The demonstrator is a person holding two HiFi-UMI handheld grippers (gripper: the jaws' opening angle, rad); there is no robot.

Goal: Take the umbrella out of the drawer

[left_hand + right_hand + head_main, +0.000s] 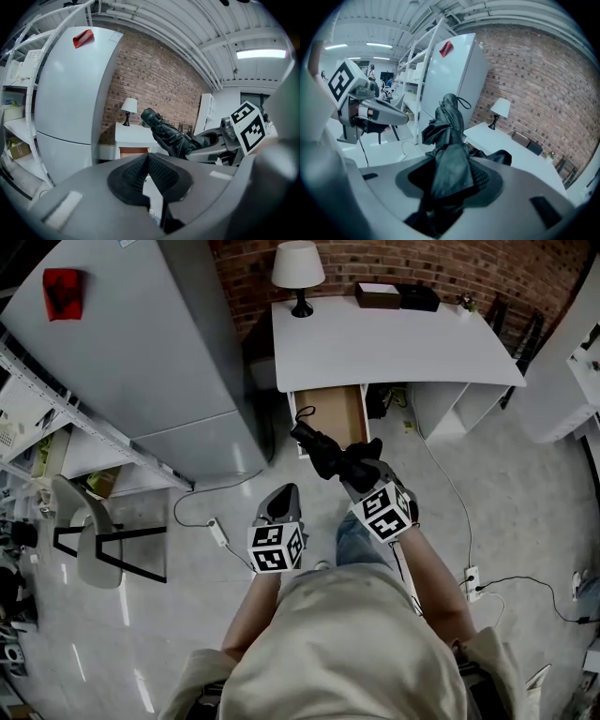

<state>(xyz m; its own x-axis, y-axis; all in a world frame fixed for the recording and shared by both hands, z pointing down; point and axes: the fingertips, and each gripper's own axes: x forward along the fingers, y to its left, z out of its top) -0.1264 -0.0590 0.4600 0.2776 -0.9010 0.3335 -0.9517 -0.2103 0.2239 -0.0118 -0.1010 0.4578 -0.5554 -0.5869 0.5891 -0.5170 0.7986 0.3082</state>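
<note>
A folded black umbrella (323,452) is clamped in my right gripper (354,468), held up in the air in front of the open wooden drawer (330,412) of the white desk (394,343). In the right gripper view the umbrella (449,145) stands between the pads, its strapped end pointing up and away. My left gripper (279,505) hangs lower left of it, jaws pressed together with nothing between them. From the left gripper view (149,164) the umbrella (168,136) shows ahead to the right in the right gripper (206,143).
A tall white fridge (141,352) stands left of the desk. On the desk are a lamp (299,273) and two boxes (397,296). A chair (89,535) is at the left; cables and a power strip (472,579) lie on the floor. White cabinet (562,381) at right.
</note>
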